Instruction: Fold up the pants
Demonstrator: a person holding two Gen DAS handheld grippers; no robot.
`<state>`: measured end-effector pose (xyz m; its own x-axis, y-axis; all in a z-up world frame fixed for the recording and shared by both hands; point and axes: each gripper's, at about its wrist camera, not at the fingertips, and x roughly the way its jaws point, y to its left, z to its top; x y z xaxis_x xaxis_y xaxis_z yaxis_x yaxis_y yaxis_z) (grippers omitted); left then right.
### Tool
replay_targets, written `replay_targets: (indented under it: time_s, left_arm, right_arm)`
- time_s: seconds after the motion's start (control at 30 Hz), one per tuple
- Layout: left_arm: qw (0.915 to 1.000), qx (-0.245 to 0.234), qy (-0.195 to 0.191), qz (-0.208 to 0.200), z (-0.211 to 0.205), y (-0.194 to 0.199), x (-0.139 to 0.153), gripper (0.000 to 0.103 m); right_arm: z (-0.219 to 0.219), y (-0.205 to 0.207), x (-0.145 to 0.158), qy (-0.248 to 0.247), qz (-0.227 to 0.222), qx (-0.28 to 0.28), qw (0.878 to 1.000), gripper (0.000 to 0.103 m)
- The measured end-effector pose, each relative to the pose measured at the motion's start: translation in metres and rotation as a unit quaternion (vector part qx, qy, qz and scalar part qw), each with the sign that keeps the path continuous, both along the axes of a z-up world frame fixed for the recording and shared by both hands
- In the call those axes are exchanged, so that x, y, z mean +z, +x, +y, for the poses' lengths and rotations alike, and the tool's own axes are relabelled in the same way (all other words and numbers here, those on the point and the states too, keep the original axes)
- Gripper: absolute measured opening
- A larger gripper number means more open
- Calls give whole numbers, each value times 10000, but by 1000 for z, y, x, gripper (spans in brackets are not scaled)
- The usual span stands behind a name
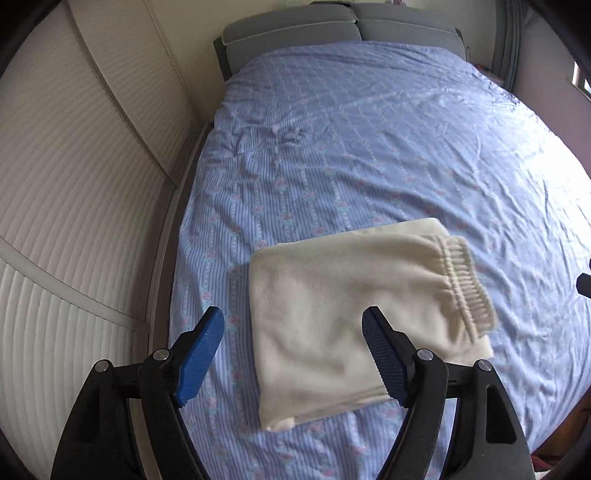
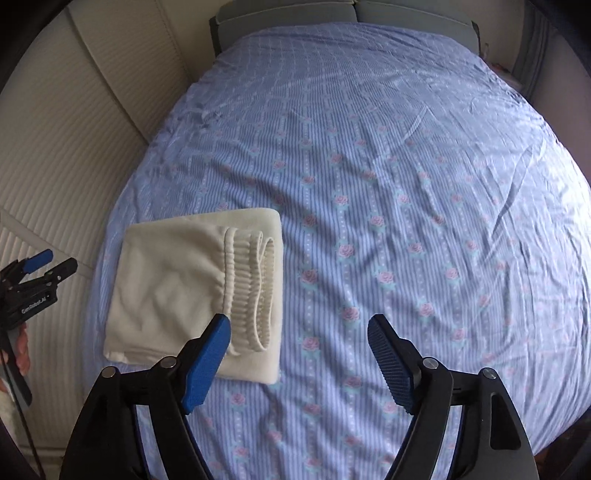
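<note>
The pants [image 1: 332,321] are cream, fleecy and thick-looking, lying as a compact folded rectangle on the blue flowered bedspread [image 1: 369,147], near the foot of the bed and toward the side by the ribbed white wall panel [image 1: 74,184]. The ribbed elastic waistband [image 2: 255,291] sits on top along one side, looped over itself, while the opposite side is a smooth rounded fold. By its look the fabric is soft, light and limp: it would sag and slide open if lifted by a single layer, and the plush surface probably offers good friction against ribbed pads. The stack seems to hold several layers, so a secure hold would pinch through the whole thickness at a folded edge or corner, ideally two corners at once; the bunched waistband is the firmest ridge to bite, though pulling it alone may drag the top layer off. Nothing here is fragile; the risk is undoing the fold or wrinkling the bedspread beneath. The left gripper [image 1: 293,354] hovers above the near part of the bundle with its blue fingers spread wide, one over the bedspread and one over the cloth, gripping nothing. The right gripper [image 2: 299,360] is equally wide apart and empty, mostly over bare bedspread, its left finger overlapping the waistband end in view. Grey cushions [image 1: 332,26] line the head of the bed.
</note>
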<state>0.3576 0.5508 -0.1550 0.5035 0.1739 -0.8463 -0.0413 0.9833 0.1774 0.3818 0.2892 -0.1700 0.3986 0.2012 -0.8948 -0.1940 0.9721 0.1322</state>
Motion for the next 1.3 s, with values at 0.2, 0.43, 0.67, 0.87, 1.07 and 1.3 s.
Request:
replay_targets:
  time_s: [0.2,0.43,0.67,0.87,1.07,1.3]
  left_arm:
    - [9978,-95,-269,-599,-65,-68,62,91]
    - [9934,-26,-493,-1035,-158,-131,120,99]
    - [9894,-66,-496,-1363,-265,-192,151,102]
    - [9864,-103,-590,-1531,-350,-238,167,103]
    - [9843,-127,-734,-1599,-419,-275,179,103]
    - [9839,-154,-573,-1687,-466,-306,194,103]
  right_arm:
    - [-42,-55,59,240,-484,258,9982,87]
    - [-116,-126,123,405,-1043,81,9937,95]
    - [-200,-179,162,431,-1391,67,9893,96]
    - [-272,-221,178,385,-1639,218,9855,96]
    - [-341,-267,198,440,-1809,333,9819,96]
    - [-402,-305,210,497,-1849,298,9810,96]
